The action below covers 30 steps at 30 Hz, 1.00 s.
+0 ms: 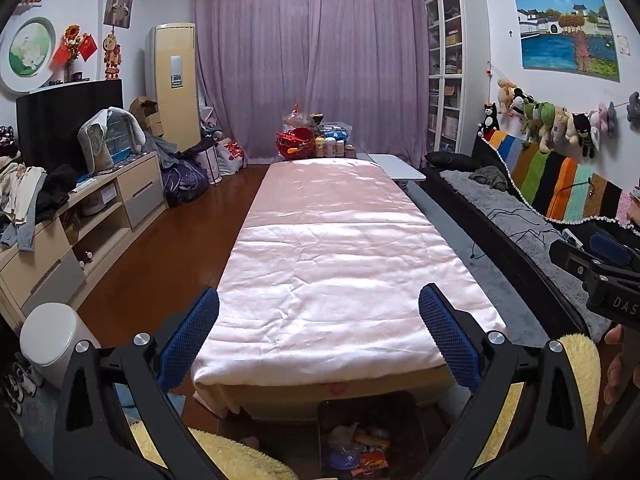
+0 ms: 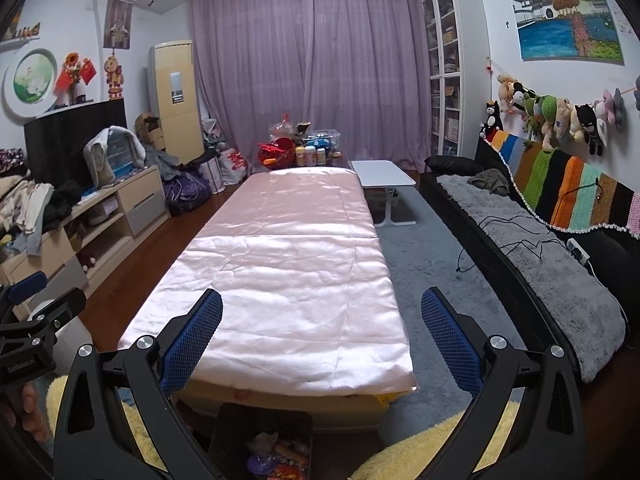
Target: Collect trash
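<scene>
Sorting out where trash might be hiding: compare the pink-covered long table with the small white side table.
The pink-covered table is long, draped in shiny cloth, with bottles and red items crowded at its far end. The white side table is much smaller, uncovered, and bare on top, with its thin white legs showing. Both are low, rectangular, and stand close together.

The black bin [image 1: 368, 432] of trash [image 1: 360, 452] runs off the bottom edge in both views, so its lower half is lost and the wrappers inside are too jumbled to name. The jars and packets [image 1: 320, 138] at the far end of the tabletop [image 1: 340, 248] are too small to read. The right gripper [image 1: 600, 276] is cut by the left view's edge, fingers hidden.
</scene>
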Motion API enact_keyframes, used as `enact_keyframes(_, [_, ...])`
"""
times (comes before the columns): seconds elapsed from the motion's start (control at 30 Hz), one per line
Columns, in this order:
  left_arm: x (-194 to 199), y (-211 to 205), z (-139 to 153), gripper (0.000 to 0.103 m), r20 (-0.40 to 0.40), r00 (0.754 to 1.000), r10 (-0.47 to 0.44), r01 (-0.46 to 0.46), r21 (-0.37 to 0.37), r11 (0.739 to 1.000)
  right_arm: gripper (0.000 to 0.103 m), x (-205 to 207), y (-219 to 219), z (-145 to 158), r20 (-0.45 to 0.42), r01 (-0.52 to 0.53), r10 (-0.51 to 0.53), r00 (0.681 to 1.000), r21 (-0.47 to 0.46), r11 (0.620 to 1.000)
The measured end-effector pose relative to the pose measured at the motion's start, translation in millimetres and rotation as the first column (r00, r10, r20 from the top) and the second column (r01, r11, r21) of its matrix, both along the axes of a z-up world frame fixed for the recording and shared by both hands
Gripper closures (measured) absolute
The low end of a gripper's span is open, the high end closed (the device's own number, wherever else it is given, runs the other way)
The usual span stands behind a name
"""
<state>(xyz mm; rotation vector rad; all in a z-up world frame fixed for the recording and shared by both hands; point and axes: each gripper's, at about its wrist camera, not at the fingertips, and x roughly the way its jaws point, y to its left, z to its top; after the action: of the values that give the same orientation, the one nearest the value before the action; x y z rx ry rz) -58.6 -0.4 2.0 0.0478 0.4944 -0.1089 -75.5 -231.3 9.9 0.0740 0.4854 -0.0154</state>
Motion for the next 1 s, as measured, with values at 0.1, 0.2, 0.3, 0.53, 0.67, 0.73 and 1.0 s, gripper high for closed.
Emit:
enact_keyframes(0.1, [-3, -1, 3, 0.008, 0.008, 1.0, -0.008, 0.008, -0.007, 1.0, 0.003, -4, 6, 3, 0.021, -0.006, 0.006, 1.0, -0.028, 1.0])
enact_keyframes(0.2, [-4, 0, 6, 0.008, 0.018, 1.0, -0.001, 0.001, -0.01, 1.0, 0.003, -6, 12, 6, 0.033, -0.015, 0.017, 0.999, -0.044, 0.999])
enact_keyframes(0.3, [-6, 2, 9, 0.008, 0.026, 1.0, -0.002, 0.002, -0.016, 1.0, 0.003, -5, 13, 6, 0.032, -0.028, 0.029, 0.999, -0.038, 0.999])
enact_keyframes(0.53, [-10, 4, 10, 0.008, 0.037, 0.999, 0.0, 0.0, -0.018, 1.0, 0.003, -4, 18, 6, 0.025, -0.044, 0.045, 0.999, -0.039, 0.998])
enact_keyframes(0.67, [-10, 5, 11, 0.008, 0.039, 0.999, 0.002, -0.001, -0.018, 1.0, 0.003, -4, 18, 7, 0.027, -0.047, 0.048, 0.998, -0.038, 0.998])
enact_keyframes(0.73, [-10, 5, 12, 0.008, 0.042, 0.999, 0.002, -0.001, -0.019, 1.0, 0.003, -4, 18, 7, 0.026, -0.047, 0.047, 0.999, -0.038, 0.998])
enact_keyframes(1.0, [-11, 4, 13, 0.008, 0.049, 0.999, -0.002, 0.003, -0.022, 1.0, 0.003, -4, 18, 8, 0.028, -0.048, 0.049, 0.998, -0.036, 0.998])
